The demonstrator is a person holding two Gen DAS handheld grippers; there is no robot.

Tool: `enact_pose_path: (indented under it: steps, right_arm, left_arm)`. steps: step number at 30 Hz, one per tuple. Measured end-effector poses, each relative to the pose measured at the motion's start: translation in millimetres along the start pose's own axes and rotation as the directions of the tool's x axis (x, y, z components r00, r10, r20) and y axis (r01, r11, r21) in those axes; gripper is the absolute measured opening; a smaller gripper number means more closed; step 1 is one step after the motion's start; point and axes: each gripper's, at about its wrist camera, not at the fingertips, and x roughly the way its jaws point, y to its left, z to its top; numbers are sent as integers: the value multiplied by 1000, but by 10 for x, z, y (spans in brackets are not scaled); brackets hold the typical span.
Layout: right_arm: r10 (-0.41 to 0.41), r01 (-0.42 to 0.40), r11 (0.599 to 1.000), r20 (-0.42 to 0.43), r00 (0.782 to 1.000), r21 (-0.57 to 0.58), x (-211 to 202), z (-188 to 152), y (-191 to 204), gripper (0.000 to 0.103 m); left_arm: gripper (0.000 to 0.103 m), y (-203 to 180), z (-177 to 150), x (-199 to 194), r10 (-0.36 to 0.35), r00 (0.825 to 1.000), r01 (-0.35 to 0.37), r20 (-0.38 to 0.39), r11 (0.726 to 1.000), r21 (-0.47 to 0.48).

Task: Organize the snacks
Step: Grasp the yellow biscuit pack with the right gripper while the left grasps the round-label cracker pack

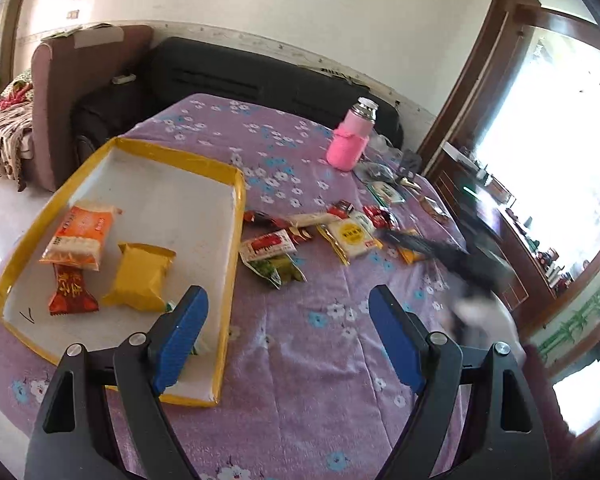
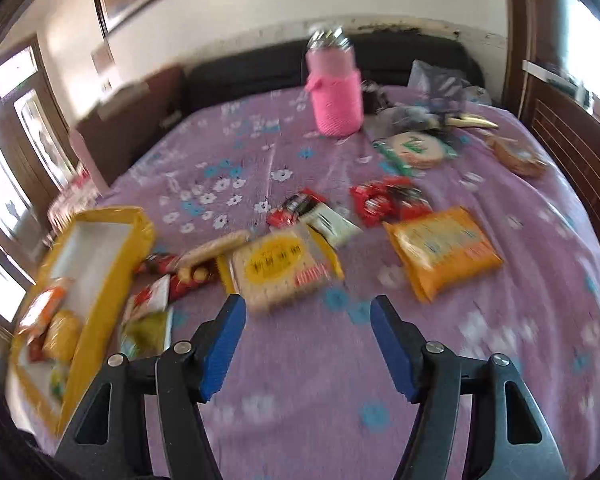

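- Left gripper (image 1: 288,300) nearest to lens: blue pads spread wide, nothing btwn them, purple floral cloth underneath.
- My left pad (image 1: 180,340) overlaps the near right corner of the yellow-rimmed tray (image 1: 236,208); a green-tipped pack is partly hidden behind it, can't tell what.
- Inside tray: yellow pack (image 1: 140,276), red candy pack (image 1: 72,294), orange-white pack (image 1: 78,238), all toward the near left end.
- Right gripper (image 2: 308,306): pads apart too, empty, hovering over cloth; view is motion-blurred.
- Just ahead of right gripper: biscuit pack w/ yellow label (image 2: 278,270), near my left pad there, not touching as far as I can tell.
- To its right, well clear: orange pack (image 2: 442,250).
- Loose snack pile sits on table (image 1: 300,360) btwn tray & orange pack: red packs (image 2: 388,200), white-green pack (image 2: 332,224), green pack (image 1: 278,270).
- Farther back: pink-sleeved bottle (image 1: 350,142) upright, round cracker pack (image 2: 414,148) beside it.
- Beyond table: dark sofa (image 1: 260,76) along wall.
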Motion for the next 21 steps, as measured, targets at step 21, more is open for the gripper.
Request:
enact_pose_path:
  steps: [21]
  right_arm:
    - [43, -69, 979, -136, 990, -192, -29, -234, 253, 60]
  left_arm:
    - [83, 257, 0, 61, -15, 1000, 15, -9, 1000, -19]
